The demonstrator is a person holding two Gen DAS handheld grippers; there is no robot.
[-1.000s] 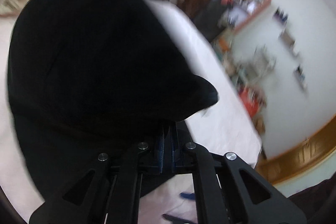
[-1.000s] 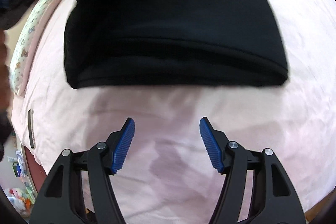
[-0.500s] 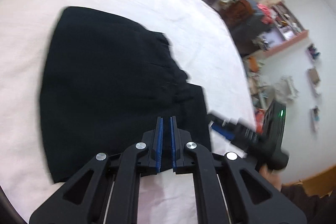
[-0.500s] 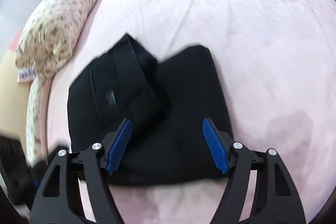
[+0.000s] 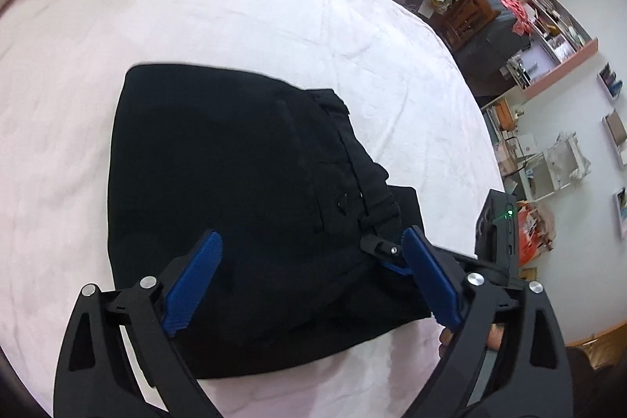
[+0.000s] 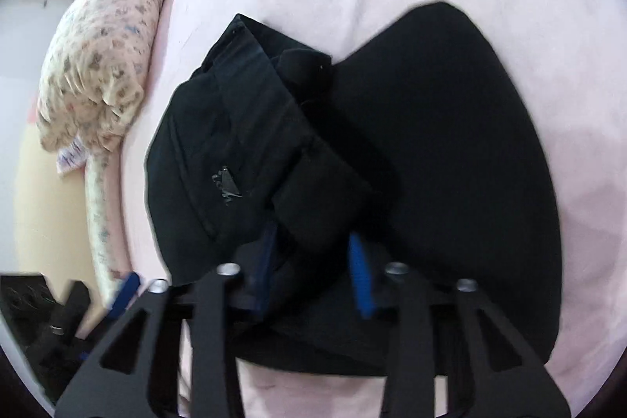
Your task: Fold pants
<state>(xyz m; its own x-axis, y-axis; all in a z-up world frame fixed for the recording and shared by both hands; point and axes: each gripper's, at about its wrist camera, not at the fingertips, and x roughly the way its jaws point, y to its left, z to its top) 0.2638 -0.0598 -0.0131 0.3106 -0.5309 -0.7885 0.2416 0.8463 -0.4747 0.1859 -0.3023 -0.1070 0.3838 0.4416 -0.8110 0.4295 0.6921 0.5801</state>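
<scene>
Closest to me, the left gripper (image 5: 309,285) hangs over the near edge of the pants (image 5: 243,206), its jaws just sprung wide apart with nothing pinched between them. The right gripper (image 6: 313,261) has just been closing, and its blue pads now squeeze a thick fold of black cloth. The pants lie folded in a dark bundle on the pink bed (image 5: 274,22). Beyond them a floral pillow (image 6: 102,65) rests at the bed's edge.
</scene>
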